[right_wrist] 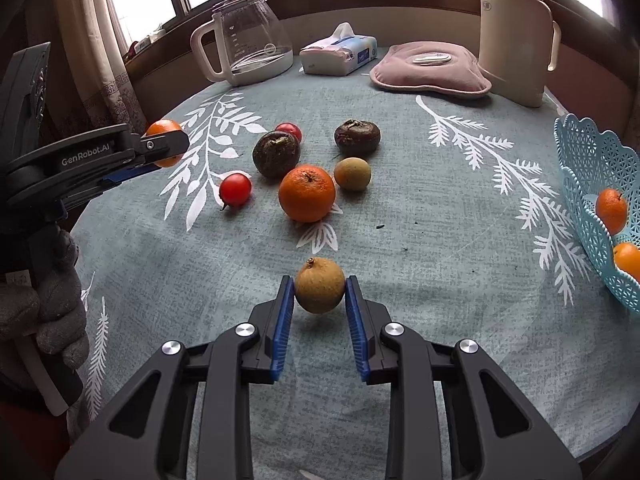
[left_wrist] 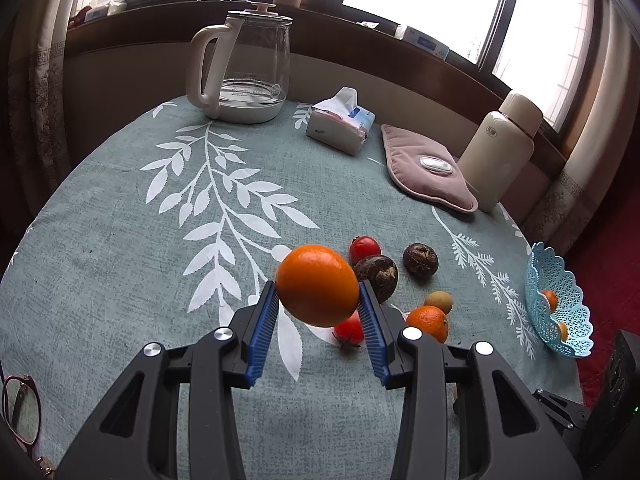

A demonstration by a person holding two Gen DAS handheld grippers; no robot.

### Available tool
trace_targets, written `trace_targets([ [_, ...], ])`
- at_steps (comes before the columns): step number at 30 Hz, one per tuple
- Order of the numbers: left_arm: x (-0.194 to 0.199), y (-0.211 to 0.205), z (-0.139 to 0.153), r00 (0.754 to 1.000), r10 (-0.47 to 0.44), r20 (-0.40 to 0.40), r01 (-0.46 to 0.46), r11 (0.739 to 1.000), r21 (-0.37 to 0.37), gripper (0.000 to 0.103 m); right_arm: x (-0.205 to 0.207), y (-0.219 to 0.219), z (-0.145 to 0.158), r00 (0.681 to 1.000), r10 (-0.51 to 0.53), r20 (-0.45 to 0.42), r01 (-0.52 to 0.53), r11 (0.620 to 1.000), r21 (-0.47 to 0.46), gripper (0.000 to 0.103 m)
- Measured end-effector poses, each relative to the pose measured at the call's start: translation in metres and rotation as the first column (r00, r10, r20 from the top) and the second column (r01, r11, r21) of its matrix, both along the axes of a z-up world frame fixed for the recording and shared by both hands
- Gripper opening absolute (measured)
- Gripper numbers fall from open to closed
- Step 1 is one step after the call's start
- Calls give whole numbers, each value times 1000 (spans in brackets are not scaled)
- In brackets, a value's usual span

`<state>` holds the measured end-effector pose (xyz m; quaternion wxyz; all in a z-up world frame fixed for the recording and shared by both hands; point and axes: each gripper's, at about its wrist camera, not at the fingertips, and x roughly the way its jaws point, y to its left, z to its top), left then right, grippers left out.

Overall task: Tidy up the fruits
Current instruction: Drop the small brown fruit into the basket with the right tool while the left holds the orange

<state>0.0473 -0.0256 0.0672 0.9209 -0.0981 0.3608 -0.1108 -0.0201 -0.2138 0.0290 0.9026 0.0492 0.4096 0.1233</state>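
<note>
Tongs: right tongs (right_wrist: pixel 320 292) clamped on a small tan longan-like fruit (right_wrist: pixel 319 285) just above the worktop (right_wrist: pixel 420 240); left tongs (left_wrist: pixel 318 298) grip an orange (left_wrist: pixel 317 285), lifted. Both look light and round, with rind that probably bruises, so hold across the widest middle. Farther out, loose tomatoes, tangerine and dark fruits. Blue lattice basket (right_wrist: pixel 580 168) holds two tangerines.
</note>
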Motion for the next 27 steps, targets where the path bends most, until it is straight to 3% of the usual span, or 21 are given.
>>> trace_targets([
  [13, -15, -11, 21, 998, -31, 48, 31, 1000, 2, 41, -28, -65, 86, 970, -146, 193, 121, 984, 132, 27],
  [27, -35, -23, 45, 992, -72, 108, 73, 997, -3, 41, -46, -163, 115, 881, -403, 247, 358, 911, 206, 27],
])
